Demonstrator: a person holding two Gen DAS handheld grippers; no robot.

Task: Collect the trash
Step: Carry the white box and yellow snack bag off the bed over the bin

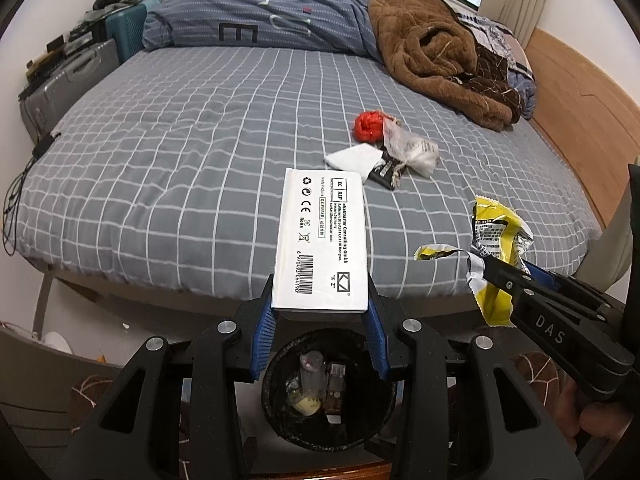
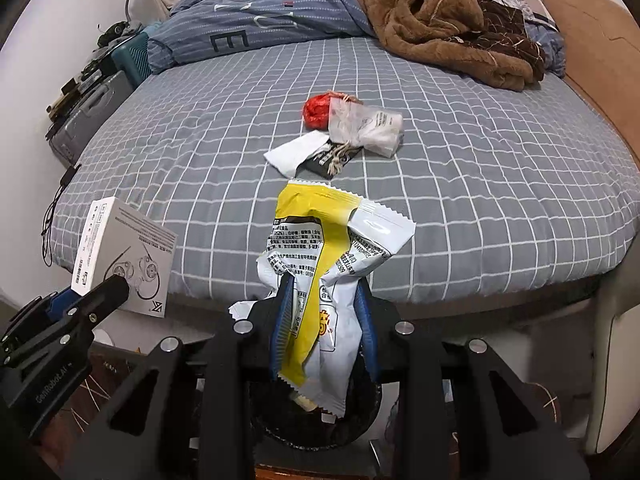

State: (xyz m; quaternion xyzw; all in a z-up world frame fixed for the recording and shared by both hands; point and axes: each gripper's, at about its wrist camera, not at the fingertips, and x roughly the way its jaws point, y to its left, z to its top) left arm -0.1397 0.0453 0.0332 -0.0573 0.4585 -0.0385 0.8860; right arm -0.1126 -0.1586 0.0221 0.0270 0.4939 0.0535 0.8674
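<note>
My left gripper (image 1: 320, 322) is shut on a white printed carton (image 1: 320, 240), held over a black round bin (image 1: 276, 408) that has trash inside. My right gripper (image 2: 324, 320) is shut on a crumpled yellow and white snack wrapper (image 2: 320, 264) above the same bin (image 2: 360, 424). Each wrist view shows the other gripper too: the carton (image 2: 120, 256) at the left, the wrapper (image 1: 496, 240) at the right. On the grey checked bed lie a red crumpled ball (image 1: 369, 126), a clear plastic bag (image 1: 412, 150), a white tissue (image 1: 352, 158) and a black packet (image 1: 384, 172).
A brown fleece blanket (image 1: 436, 56) and a blue striped duvet (image 1: 256, 12) lie at the far end of the bed. Suitcases (image 1: 68, 80) stand along the left wall. A wooden headboard (image 1: 580, 96) runs along the right. A cable (image 1: 20, 184) hangs at the bed's left edge.
</note>
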